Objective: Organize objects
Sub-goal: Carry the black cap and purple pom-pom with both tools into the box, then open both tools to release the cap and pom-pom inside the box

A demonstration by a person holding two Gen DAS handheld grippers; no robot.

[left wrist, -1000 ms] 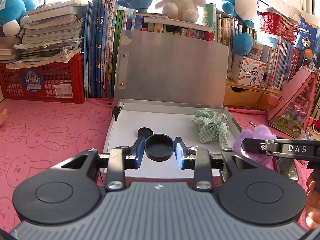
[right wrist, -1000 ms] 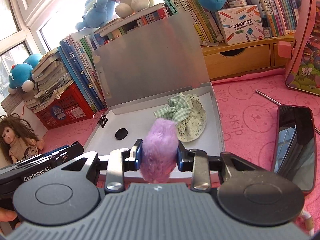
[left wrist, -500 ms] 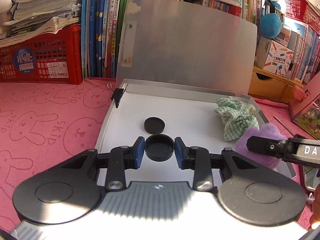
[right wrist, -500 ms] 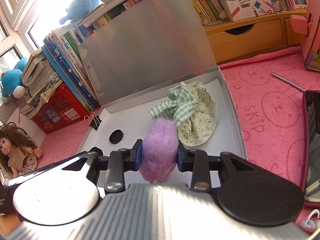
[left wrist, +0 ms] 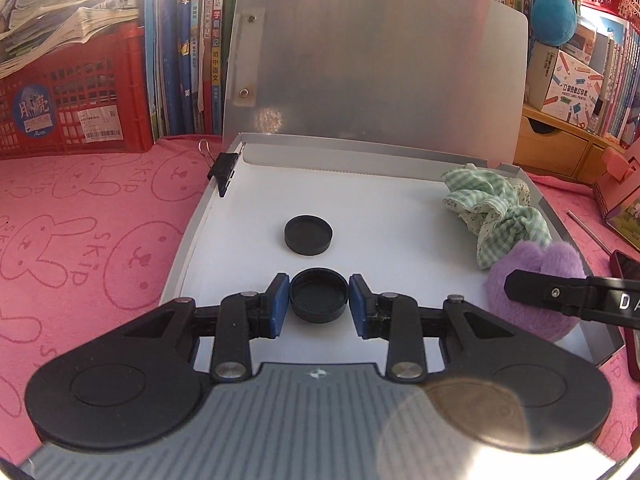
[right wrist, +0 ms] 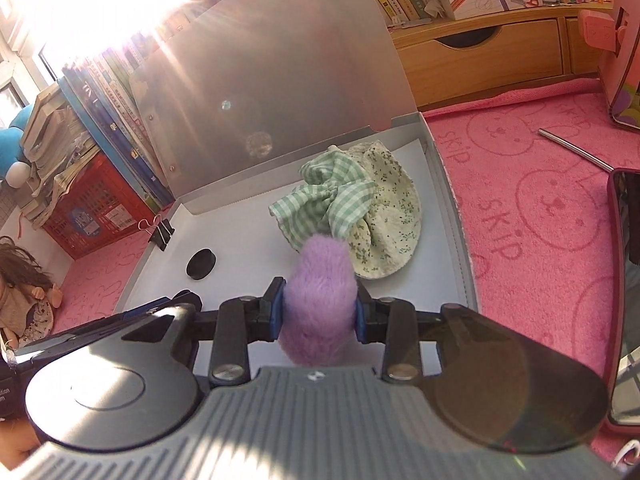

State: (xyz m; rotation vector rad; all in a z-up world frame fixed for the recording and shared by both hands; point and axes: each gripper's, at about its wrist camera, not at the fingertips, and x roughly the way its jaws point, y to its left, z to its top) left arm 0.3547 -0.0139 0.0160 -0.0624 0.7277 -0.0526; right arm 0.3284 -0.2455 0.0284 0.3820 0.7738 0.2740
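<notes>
An open grey box [left wrist: 192, 236] with a white floor and raised lid lies on the pink mat. My left gripper [left wrist: 319, 299] is shut on a small black round cap [left wrist: 319, 300], low over the box's front. A second black cap [left wrist: 308, 234] lies on the box floor beyond it; it also shows in the right wrist view [right wrist: 201, 263]. My right gripper [right wrist: 319, 307] is shut on a purple fluffy pompom [right wrist: 319, 304], over the box's front right, also seen in the left wrist view [left wrist: 536, 288]. A green checked cloth bundle [right wrist: 352, 208] lies in the box's back right.
A black binder clip [left wrist: 222, 168] sits on the box's left rim. A red crate [left wrist: 68, 92] and books stand behind. A phone [right wrist: 624, 280] and a metal rod [right wrist: 576, 148] lie on the mat to the right. A doll [right wrist: 24, 300] lies at left.
Both grippers have moved forward and lower over the box, each still holding its object. The caps and cloth look larger and closer.
</notes>
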